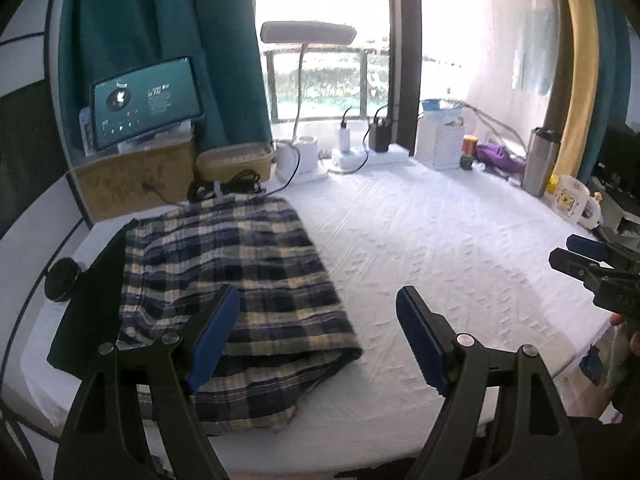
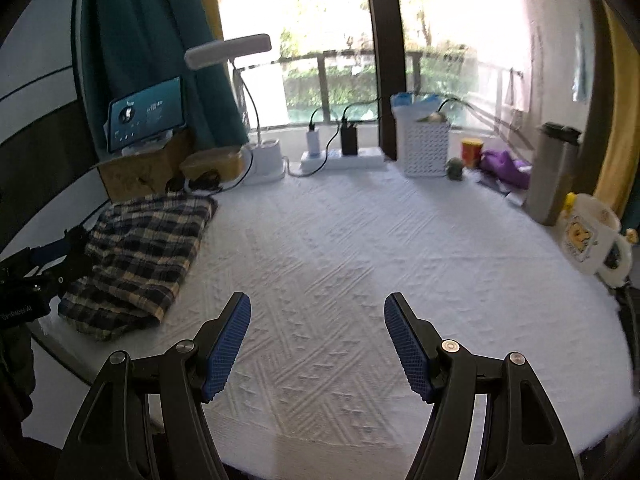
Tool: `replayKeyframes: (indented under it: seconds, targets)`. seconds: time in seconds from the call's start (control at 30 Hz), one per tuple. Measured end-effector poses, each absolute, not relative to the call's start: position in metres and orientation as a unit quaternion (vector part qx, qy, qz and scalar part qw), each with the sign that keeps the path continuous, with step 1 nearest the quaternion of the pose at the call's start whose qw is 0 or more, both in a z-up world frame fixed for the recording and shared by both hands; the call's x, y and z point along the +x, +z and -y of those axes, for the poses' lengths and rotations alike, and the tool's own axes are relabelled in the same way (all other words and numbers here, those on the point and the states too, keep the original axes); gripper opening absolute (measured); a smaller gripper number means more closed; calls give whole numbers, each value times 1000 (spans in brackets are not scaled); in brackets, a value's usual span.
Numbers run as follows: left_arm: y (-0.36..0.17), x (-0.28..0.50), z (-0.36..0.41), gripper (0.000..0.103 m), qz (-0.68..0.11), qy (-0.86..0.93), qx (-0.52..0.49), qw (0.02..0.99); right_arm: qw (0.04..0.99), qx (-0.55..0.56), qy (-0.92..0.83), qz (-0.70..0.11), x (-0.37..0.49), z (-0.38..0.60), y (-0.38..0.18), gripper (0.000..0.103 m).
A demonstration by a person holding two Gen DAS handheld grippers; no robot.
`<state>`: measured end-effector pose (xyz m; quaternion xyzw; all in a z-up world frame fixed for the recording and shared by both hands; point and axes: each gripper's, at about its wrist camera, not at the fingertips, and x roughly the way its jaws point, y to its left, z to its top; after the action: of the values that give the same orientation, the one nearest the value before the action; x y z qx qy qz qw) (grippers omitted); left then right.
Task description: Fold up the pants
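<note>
Plaid pants (image 1: 240,280) in navy and cream lie folded in a stack on the left part of the white textured tabletop (image 1: 440,260). My left gripper (image 1: 320,300) hovers open above the near edge of the stack, its left blue pad over the cloth, nothing pinched. In the right wrist view the pants (image 2: 140,256) lie at the left, and my right gripper (image 2: 318,308) stands open over bare cloth-covered table (image 2: 320,240), well apart from them. The right gripper (image 1: 576,256) also shows at the right edge of the left wrist view; the left gripper (image 2: 52,256) shows beside the pants.
Along the back stand a tablet (image 1: 146,100) on a cardboard box (image 1: 136,180), a desk lamp (image 1: 308,34), a power strip (image 1: 368,158) with chargers, a white basket (image 1: 440,140), a steel tumbler (image 1: 540,160) and a mug (image 2: 592,236). A black round object (image 1: 62,280) lies at the left.
</note>
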<state>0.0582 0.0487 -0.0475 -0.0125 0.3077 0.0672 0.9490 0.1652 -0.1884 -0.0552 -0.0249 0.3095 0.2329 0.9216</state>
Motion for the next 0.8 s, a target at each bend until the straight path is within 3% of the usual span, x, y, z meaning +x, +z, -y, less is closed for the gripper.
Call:
replayKeyframes:
  seconds: [0.8]
  targets:
    - [14,22,-17,81,-189,65,-12,980,949,-17,218,-227,116,217,6,71]
